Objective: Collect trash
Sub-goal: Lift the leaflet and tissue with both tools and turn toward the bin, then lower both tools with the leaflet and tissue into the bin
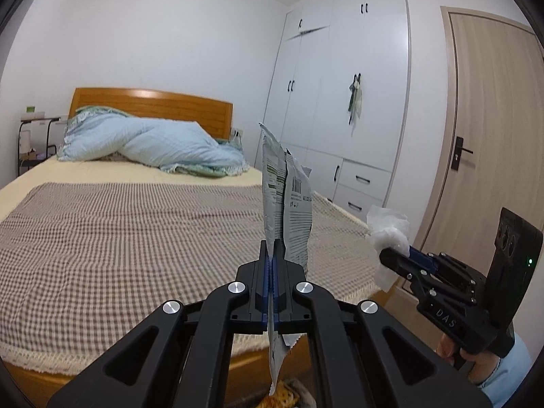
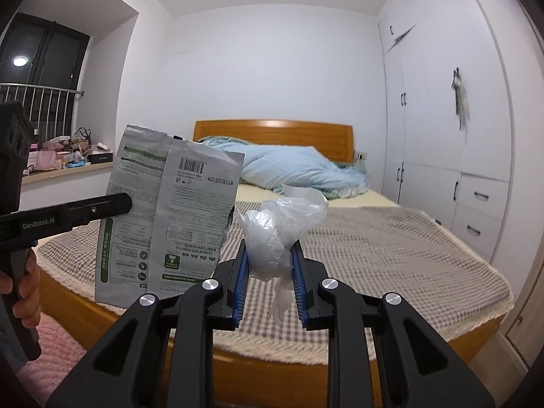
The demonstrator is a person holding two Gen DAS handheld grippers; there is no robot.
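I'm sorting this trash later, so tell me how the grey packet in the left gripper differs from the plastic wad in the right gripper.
The grey packet is flat, opaque and printed with a barcode and green labels; the plastic wad is crumpled, translucent and unprinted. The packet stands tall, sticking out above and below the left gripper, whose jaws are fully shut on it; the wad bulges between the right gripper pads, jaws partly apart. Both are held over the bed.

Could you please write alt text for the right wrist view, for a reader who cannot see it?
The right gripper pinches a crumpled clear plastic bag above a bed with a checked blanket. At left, the left gripper holds a flat grey wrapper upright. White wardrobes line the right wall.
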